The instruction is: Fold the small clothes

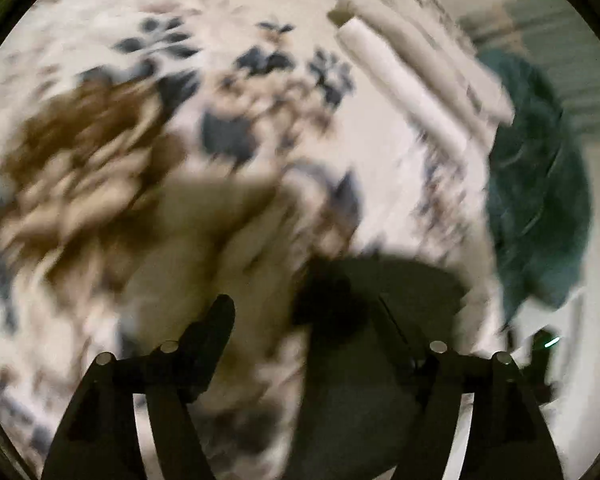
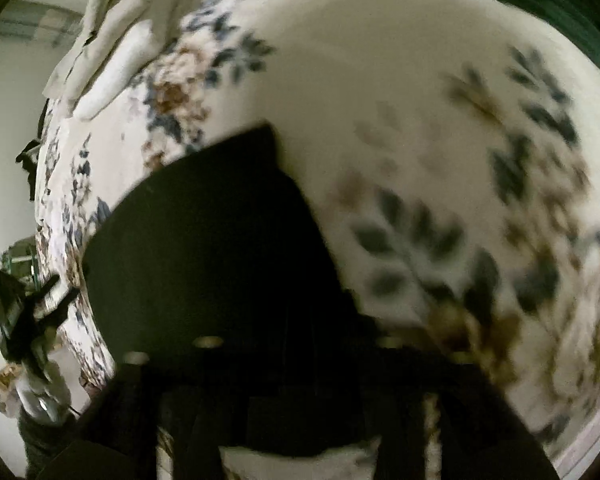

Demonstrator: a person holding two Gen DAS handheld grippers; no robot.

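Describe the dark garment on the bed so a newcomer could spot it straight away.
Start from the white bedspread printed with blue and brown flowers. On it, right in front of the right gripper, lies a flat black piece of clothing with a straight edge and a squared corner. It is the only solid dark item; the folded white cloths beyond it are pale.

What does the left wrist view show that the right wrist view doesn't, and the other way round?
Left wrist only: a teal cloth at the bed's right edge, and the left claw with a wide gap between its fingers.

Right wrist only: the black garment spread wide under the camera, and a blurred dark device at the left edge; the right claw's fingers are lost against the black cloth.

Both: the floral bedsheet, a pile of white clothes, and the black garment, only partly seen from the left wrist.
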